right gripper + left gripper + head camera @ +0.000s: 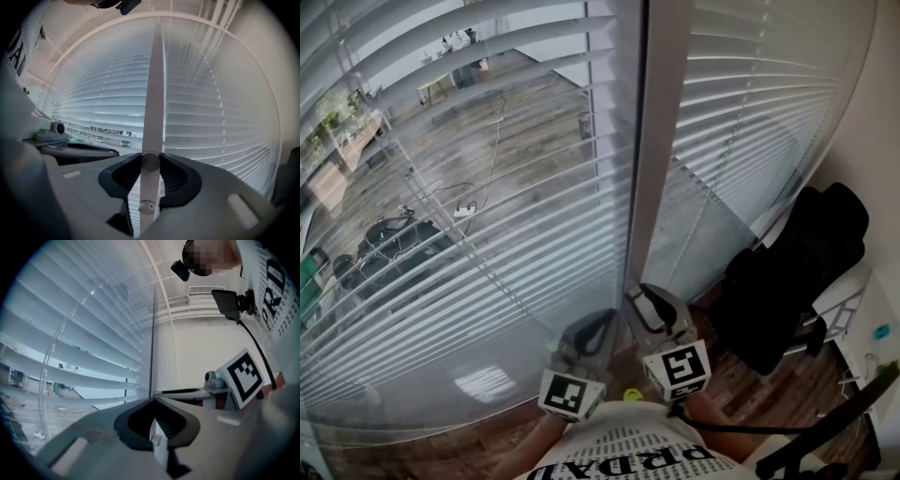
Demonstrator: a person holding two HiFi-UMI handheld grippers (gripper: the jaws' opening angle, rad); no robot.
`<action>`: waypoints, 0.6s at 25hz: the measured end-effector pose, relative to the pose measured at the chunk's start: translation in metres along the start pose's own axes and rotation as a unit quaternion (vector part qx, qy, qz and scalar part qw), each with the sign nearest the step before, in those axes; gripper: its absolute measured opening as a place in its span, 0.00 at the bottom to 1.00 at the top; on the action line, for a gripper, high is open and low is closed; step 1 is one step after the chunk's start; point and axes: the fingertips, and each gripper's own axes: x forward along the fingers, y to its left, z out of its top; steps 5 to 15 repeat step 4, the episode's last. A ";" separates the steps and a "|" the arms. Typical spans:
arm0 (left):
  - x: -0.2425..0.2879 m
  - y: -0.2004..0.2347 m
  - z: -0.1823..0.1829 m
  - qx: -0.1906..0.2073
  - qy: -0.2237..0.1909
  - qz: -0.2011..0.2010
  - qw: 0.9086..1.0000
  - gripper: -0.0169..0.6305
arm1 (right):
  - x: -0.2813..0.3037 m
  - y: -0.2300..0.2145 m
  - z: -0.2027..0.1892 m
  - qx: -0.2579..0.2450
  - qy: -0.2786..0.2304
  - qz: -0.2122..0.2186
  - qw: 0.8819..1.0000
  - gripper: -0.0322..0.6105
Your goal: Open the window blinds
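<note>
White slatted blinds cover two panes, the left blind [441, 234] and the right blind [759, 103], with a grey window post [656, 141] between them. Through the left slats I see the yard outside; the right slats show almost nothing. My right gripper [637, 295] is at the post's foot. In the right gripper view a white wand [154, 93] runs down from the top, and the right gripper [150, 161] is shut on it. My left gripper [607, 319] sits beside it, and its jaw tips [153, 400] meet. A clear wand [49, 362] hangs further left.
A black chair heaped with dark cloth [797, 272] stands close on the right, by a white shelf edge [848, 305]. A black cable [750, 429] crosses the wooden floor [769, 394]. The person's printed shirt [637, 455] fills the bottom edge.
</note>
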 end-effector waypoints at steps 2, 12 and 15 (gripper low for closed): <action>-0.001 -0.002 -0.003 -0.002 0.000 0.001 1.000 0.04 | -0.003 0.000 -0.003 0.000 -0.001 0.000 1.000 0.26; -0.001 -0.005 -0.005 -0.004 0.000 0.002 1.000 0.04 | -0.005 -0.001 -0.005 -0.003 -0.002 0.001 1.000 0.26; -0.001 -0.005 -0.005 -0.004 0.000 0.002 1.000 0.04 | -0.005 -0.001 -0.005 -0.003 -0.002 0.001 1.000 0.26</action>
